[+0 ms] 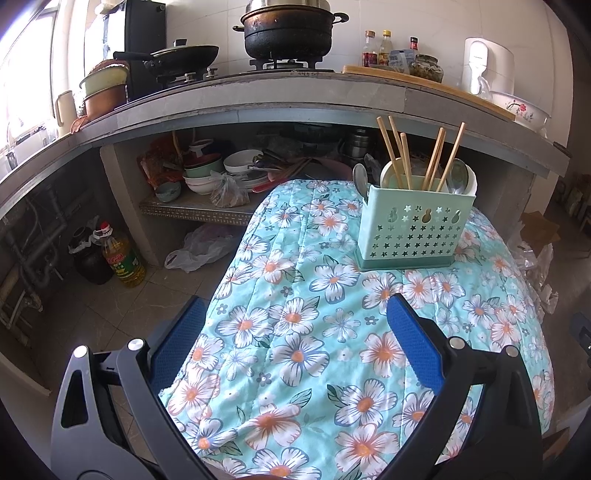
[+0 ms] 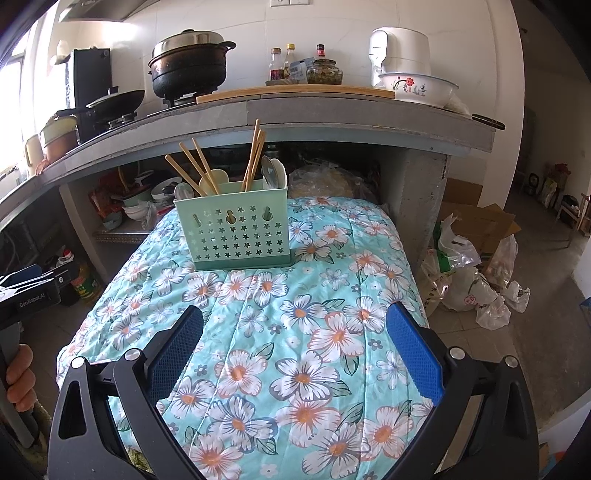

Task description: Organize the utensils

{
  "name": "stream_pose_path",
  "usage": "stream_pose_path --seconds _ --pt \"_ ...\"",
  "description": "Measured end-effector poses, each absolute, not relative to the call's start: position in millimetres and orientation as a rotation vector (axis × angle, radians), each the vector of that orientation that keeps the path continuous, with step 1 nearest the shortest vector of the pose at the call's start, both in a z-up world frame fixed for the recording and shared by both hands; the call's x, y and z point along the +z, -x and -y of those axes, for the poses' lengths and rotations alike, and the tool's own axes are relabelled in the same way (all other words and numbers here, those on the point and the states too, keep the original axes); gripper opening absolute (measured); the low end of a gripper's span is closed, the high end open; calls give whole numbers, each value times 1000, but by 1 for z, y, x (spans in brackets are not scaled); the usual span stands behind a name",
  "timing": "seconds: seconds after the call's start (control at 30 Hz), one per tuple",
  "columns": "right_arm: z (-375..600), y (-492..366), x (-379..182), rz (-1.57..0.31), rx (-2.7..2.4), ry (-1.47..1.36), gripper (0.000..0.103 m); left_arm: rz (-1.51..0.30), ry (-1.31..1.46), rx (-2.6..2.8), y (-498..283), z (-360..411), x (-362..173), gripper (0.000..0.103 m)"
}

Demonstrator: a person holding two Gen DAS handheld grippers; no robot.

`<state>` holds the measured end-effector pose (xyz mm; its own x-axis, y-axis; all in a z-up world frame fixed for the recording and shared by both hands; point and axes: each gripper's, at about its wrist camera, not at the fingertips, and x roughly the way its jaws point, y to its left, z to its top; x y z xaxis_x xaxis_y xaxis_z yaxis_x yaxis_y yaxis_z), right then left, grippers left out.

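Observation:
A mint-green utensil holder [image 1: 412, 229] with star cut-outs stands at the far end of a table under a floral cloth [image 1: 314, 350]. Several wooden chopsticks [image 1: 439, 158] and spoons [image 1: 360, 179] stand upright in it. It also shows in the right wrist view [image 2: 236, 230], with chopsticks [image 2: 253, 158] and spoons [image 2: 273, 171]. My left gripper [image 1: 295, 314] is open and empty, low over the near half of the cloth, well short of the holder. My right gripper [image 2: 295, 321] is open and empty over the cloth [image 2: 295, 350]. The left gripper's body [image 2: 26, 291] shows at the right view's left edge.
A kitchen counter [image 1: 295, 99] runs behind the table, with a black pot [image 1: 288, 33], a wok [image 1: 184, 57], bottles [image 1: 384, 48] and a white appliance [image 1: 487, 66]. Bowls [image 1: 221, 173] fill the shelf below. An oil bottle [image 1: 122, 258] stands on the floor left. Bags [image 2: 472, 280] lie right.

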<state>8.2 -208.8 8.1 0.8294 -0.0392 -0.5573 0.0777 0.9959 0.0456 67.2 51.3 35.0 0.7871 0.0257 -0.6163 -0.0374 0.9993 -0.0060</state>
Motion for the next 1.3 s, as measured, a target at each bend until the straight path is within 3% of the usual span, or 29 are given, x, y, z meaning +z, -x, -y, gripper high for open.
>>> stream_pose_path --seconds 1.3 --pt "209 -10 9 -595 -45 -74 96 -663 15 32 -68 -51 37 95"
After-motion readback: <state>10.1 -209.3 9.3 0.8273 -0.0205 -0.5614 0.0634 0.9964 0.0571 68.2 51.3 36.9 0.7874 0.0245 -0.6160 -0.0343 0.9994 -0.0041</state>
